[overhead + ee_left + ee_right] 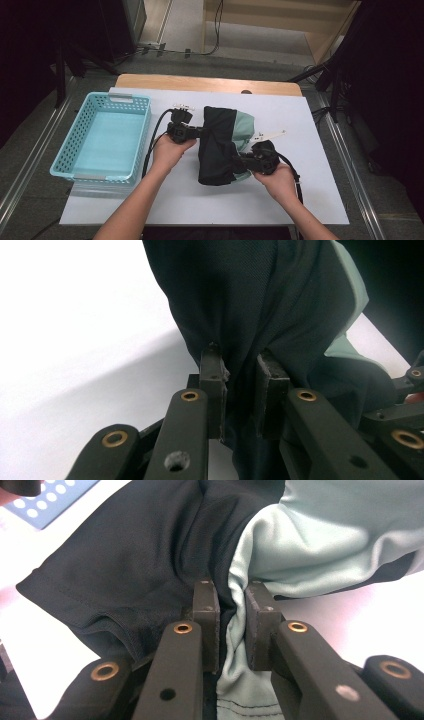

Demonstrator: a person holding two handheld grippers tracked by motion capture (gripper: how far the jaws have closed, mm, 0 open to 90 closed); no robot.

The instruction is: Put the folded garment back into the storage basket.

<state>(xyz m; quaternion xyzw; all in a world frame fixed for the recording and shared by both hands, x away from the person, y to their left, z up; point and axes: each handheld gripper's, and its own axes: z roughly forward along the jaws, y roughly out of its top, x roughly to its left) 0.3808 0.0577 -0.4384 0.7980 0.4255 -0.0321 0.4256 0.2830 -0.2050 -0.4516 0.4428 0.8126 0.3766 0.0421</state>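
Two grippers grasp one garment [217, 145] at mid-frame on the white surface [300, 200]: my right gripper [231, 625] pinches its pale green fabric lower right, my left gripper [239, 390] clamps its dark cloth higher left; a blue basket [102, 137] sits far left.

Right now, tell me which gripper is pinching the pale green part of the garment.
The right gripper. Its jaws are shut on a fold of pale green cloth at the garment's near edge, while the left gripper clamps only black cloth at the far edge.
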